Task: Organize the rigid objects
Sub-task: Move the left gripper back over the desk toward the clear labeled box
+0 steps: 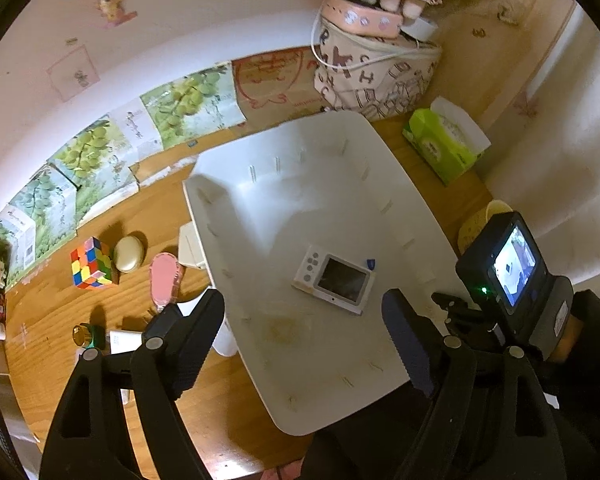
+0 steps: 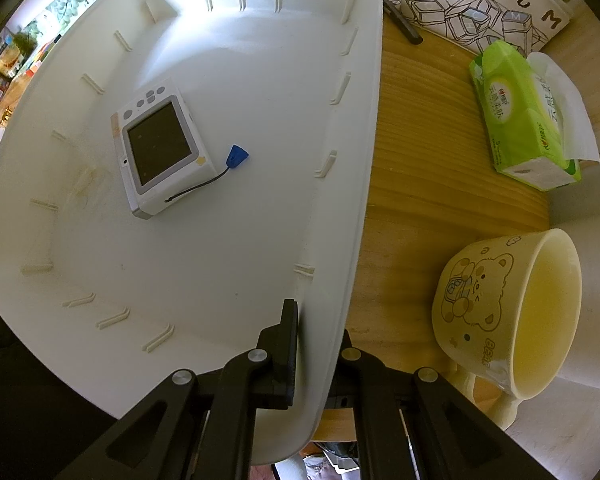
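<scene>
Left gripper [image 1: 304,336] is hanging apart, empty, above the white bin [image 1: 384,152]; right gripper [image 2: 316,344] is clamping its rim, mug [image 2: 508,320] lower right.

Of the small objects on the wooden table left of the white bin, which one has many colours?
The puzzle cube. Its faces show red, yellow, blue and green squares; the oval case beside it is plain cream, and the pink object is one colour.

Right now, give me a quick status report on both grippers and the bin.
Left gripper open, empty, above white bin. Right gripper shut on bin wall. Small white camera lies in bin. Rubik's cube and pink case outside on table; path clear.
</scene>
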Tool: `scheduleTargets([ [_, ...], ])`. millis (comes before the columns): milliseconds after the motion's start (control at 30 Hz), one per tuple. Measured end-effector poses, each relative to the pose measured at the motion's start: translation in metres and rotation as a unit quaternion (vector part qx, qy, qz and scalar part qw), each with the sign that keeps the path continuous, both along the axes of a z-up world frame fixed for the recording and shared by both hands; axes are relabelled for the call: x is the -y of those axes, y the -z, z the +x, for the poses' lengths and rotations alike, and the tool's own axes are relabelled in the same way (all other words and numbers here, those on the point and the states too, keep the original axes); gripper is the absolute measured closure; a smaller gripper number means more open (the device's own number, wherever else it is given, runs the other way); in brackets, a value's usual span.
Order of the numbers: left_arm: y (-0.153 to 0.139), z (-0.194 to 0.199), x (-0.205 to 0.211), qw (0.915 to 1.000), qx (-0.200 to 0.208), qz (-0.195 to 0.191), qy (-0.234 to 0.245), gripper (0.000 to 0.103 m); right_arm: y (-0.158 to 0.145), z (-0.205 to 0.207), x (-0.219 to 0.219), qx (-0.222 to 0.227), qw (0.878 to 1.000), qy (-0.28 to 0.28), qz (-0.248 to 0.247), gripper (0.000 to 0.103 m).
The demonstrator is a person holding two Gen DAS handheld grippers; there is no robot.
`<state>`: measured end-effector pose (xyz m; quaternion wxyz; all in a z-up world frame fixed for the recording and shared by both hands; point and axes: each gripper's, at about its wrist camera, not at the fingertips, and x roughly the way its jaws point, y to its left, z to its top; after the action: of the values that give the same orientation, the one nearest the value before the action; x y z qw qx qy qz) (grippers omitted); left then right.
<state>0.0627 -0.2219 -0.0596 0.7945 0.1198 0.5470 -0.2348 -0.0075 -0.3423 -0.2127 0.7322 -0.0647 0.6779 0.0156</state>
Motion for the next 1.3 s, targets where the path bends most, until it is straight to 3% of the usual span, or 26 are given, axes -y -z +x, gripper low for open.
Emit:
scheduleTargets([
  [333,-0.015,0.004,-0.043,0.9953,0.044,-0.049,-0.072,0.02,0.0,0.0,-0.001,0.006,1.0,0.016,-0.008,0.096],
  [633,-0.014,0.004,-0.108,0.9782,0.08,-0.081,-0.173,0.02,-0.003,-0.006,0.004,0.03,0.998,0.051,-0.007,0.096],
  [1067,0.013,-0.002,-0.214,0.9495,0.047,-0.05,-0.306,0.02,-0.006,-0.007,0.012,0.04,0.996,0.074,-0.01,0.095],
  [1300,0.029,-0.006,-0.249,0.9457,0.019,-0.026,-0.324,0.02,-0.006,-0.011,0.005,0.048,0.997,0.063,-0.02,0.095],
])
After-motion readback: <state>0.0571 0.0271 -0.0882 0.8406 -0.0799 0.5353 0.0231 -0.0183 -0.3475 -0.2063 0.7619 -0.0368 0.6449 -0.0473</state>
